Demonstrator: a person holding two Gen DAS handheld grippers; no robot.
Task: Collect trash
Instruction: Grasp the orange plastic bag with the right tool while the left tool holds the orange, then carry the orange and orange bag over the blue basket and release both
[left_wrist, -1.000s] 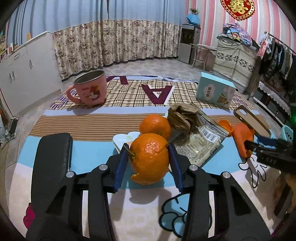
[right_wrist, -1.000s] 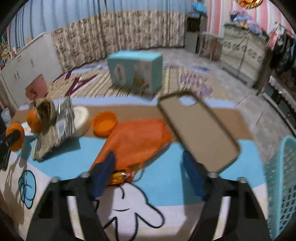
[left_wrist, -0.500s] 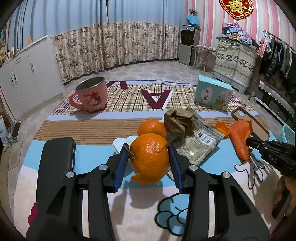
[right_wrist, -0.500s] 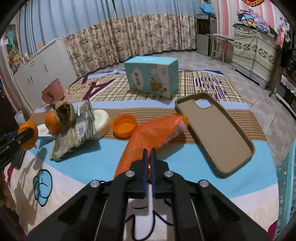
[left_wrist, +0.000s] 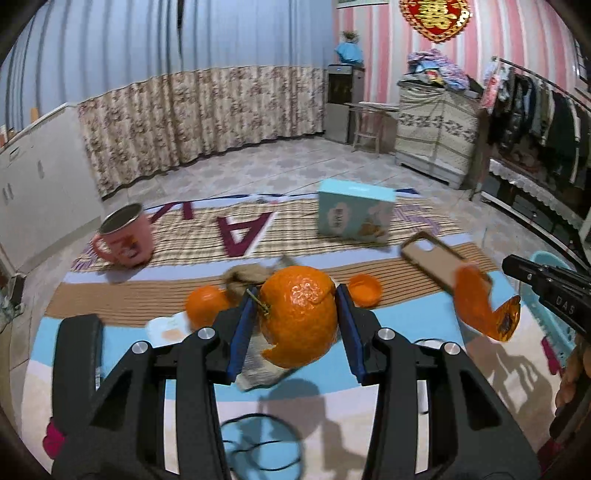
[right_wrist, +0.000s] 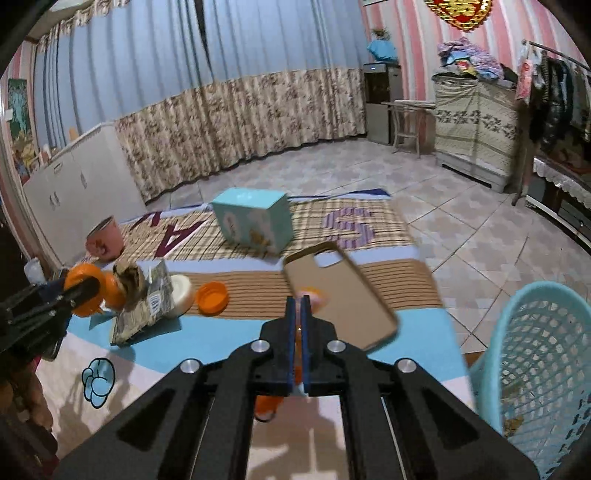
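Left gripper (left_wrist: 295, 325) clamps the orange peel (left_wrist: 297, 317); right gripper (right_wrist: 298, 314), closed on an orange wrapper (left_wrist: 484, 306), should carry it over the blue basket (right_wrist: 535, 354) before releasing.

Left hand-held gripper (left_wrist: 295, 325) clamps orange peel (left_wrist: 297, 315); orange wrapper (left_wrist: 480, 306) hangs right.

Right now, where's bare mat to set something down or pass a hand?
Free: the plaid band between the pink metal mug and teal cardboard box, and the pale near strip in front of the crumpled foil wrapper. Crowded: wrapper, white round lid, orange plastic cap, tan phone case.
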